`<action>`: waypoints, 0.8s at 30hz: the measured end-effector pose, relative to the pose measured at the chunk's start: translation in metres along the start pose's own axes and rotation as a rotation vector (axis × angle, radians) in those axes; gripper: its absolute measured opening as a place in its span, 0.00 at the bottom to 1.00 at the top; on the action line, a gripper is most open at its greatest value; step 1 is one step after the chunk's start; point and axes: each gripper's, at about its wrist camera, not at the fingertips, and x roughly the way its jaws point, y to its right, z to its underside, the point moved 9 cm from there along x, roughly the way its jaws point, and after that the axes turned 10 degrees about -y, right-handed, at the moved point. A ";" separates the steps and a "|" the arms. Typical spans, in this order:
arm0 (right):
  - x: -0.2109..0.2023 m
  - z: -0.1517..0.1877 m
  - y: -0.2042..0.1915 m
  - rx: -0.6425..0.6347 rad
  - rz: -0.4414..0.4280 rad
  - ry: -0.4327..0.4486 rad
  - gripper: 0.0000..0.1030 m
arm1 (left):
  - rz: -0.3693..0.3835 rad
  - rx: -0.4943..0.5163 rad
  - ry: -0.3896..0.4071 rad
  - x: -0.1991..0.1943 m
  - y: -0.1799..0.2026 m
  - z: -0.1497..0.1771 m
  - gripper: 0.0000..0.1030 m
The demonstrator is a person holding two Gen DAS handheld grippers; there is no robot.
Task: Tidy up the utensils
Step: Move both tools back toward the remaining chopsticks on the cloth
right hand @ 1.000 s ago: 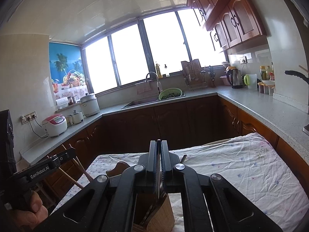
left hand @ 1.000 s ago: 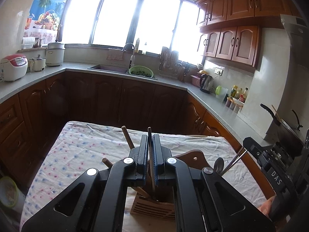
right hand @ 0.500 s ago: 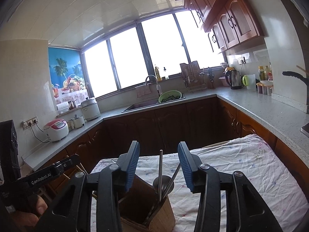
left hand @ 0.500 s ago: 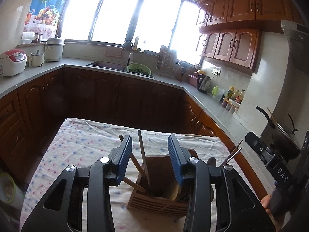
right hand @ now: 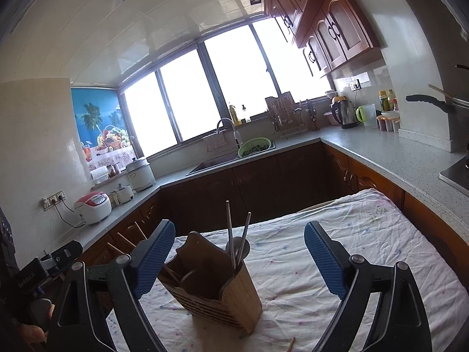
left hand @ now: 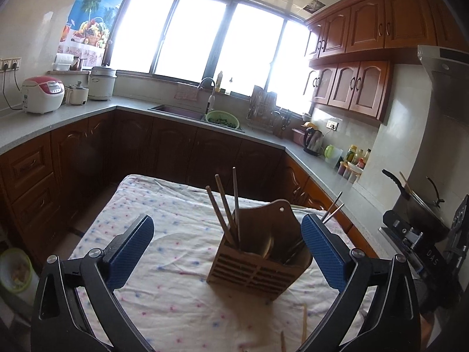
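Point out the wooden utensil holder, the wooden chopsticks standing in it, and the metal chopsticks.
wooden utensil holder [left hand: 252, 275], left wrist view, slatted front wall.
wooden chopsticks [left hand: 224, 205], left wrist view, middle stick's shaft.
metal chopsticks [right hand: 229, 231], right wrist view, upright stick's shaft.

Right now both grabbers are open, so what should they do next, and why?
Probably lower the left gripper toward the loose wooden chopsticks on the tablecloth near the wooden holder. Both grippers are open and hold nothing, and those sticks aren't stored yet.
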 end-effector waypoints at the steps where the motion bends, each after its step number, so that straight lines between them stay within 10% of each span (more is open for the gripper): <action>1: -0.004 0.005 -0.001 -0.004 -0.002 -0.008 0.89 | -0.005 -0.006 -0.014 -0.003 -0.004 0.007 1.00; 24: -0.084 0.114 0.003 -0.008 -0.001 -0.176 0.91 | -0.030 -0.058 -0.164 -0.066 -0.030 0.124 1.00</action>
